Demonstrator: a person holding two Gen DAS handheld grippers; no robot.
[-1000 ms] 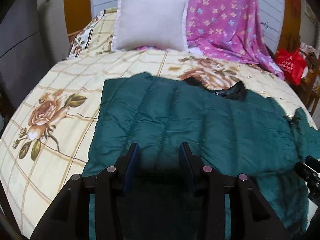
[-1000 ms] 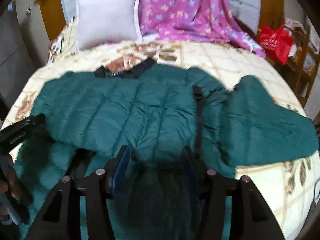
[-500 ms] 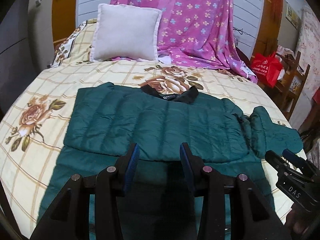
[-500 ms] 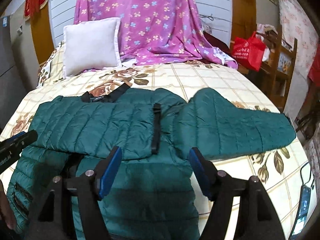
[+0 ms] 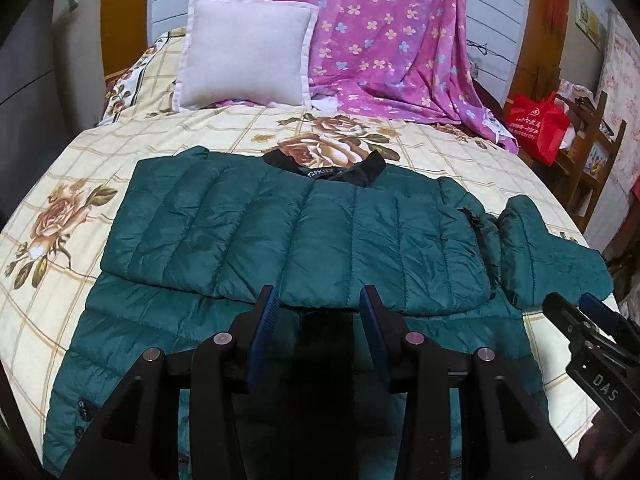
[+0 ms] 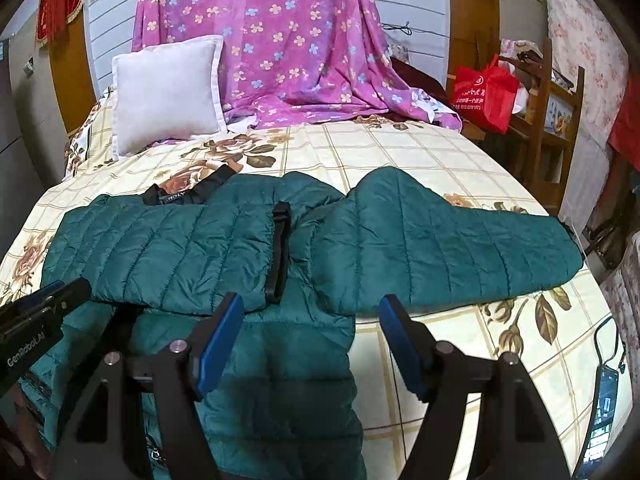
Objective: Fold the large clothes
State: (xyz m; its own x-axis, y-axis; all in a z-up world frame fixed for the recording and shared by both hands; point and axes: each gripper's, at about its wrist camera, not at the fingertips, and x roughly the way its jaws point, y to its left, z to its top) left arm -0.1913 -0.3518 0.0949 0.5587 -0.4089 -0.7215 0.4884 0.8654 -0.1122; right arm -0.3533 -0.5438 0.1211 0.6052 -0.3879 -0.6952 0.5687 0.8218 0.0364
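Folding is part-way on the green puffer jacket (image 5: 304, 232): it lies flat on the bed (image 5: 80, 168), black collar (image 5: 340, 170) toward the pillow (image 5: 244, 52). One sleeve is already laid across the chest. The other sleeve (image 6: 452, 240) sticks out sideways onto the bedspread, unfolded.

Left hand-held gripper (image 5: 318, 322): jaws narrow but apart, nothing between them. It hovers above the folded sleeve's lower edge, not touching as far as I can tell.

Right hand-held gripper (image 6: 310, 334): jaws wide, empty, over the jacket body just below where the loose sleeve meets it. A black strap (image 6: 279, 256) runs down the jacket beside that armpit area.

My read of the step: between grasps, with the first sleeve done and the second pending.

Next move, as a judgement:
- right side goes for the loose sleeve, near the cuff end, which lies well apart from the gripper now
- needs a wide opening, since the quilted fabric is thick and slippery
- carry it over the chest onto the first sleeve, keeping the fold line at the shoulder seam
- left side could pin the body so the stacked sleeve does not slide
- after that, hem up toward the collar

Risks: puffy fill springs back, so folds may not stay. The phone (image 6: 600, 412) sits near the bed's right edge and is well clear of the sleeve path.
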